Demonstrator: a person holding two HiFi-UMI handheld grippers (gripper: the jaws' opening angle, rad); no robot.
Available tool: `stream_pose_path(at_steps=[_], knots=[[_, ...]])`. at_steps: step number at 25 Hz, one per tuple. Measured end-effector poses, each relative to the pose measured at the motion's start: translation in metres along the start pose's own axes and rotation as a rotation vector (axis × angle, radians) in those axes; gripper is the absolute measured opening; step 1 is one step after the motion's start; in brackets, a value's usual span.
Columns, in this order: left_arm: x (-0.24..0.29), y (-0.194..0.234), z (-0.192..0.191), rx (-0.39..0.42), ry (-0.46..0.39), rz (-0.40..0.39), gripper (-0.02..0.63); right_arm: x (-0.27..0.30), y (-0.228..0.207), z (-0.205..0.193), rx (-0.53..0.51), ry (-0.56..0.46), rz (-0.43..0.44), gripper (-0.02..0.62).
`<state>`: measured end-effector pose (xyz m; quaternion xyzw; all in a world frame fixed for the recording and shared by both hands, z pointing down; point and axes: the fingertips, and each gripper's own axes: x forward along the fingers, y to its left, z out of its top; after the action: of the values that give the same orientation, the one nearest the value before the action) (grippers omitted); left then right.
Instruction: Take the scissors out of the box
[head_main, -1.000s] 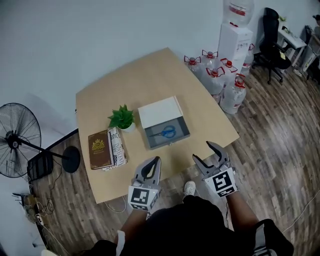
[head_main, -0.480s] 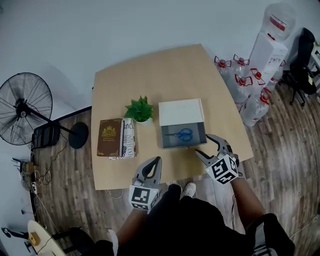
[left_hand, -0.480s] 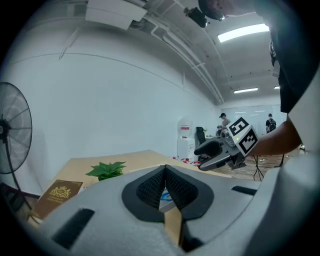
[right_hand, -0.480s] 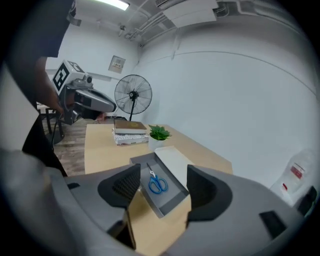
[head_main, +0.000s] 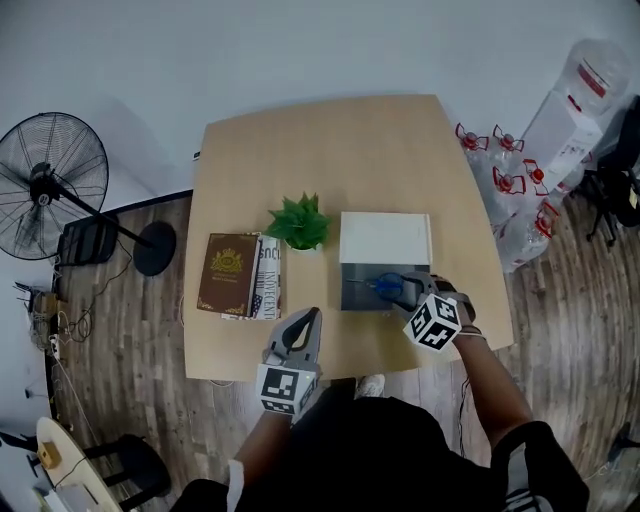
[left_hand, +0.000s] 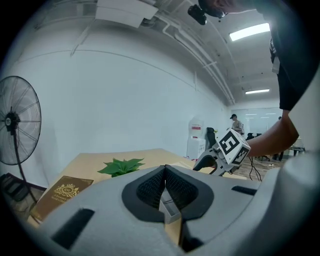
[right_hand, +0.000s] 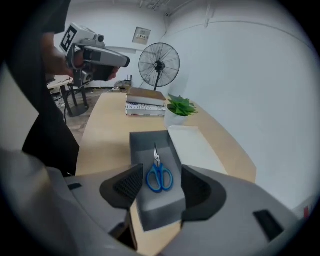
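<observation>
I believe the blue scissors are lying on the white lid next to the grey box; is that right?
Not quite: the scissors lie inside the grey box, not on the white lid, which lies next to it. The right gripper view shows this.

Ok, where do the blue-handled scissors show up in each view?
Head view: the blue-handled steel scissors lie right of centre, inside the open grey box.
Left gripper view: not in it.
Right gripper view: low centre, in the same box.
Shared landmark: the small green potted plant, seen in all three.
</observation>
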<state>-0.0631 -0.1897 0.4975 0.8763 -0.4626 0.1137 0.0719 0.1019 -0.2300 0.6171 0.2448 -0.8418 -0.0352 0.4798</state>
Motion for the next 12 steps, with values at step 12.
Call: stream_pose_path(at_steps=[12], knots=[[0.013,0.044,-0.021,-0.034,0.041,0.041,-0.003,0.081,0.007,-0.039,-0.147,0.292,0.187,0.177]])
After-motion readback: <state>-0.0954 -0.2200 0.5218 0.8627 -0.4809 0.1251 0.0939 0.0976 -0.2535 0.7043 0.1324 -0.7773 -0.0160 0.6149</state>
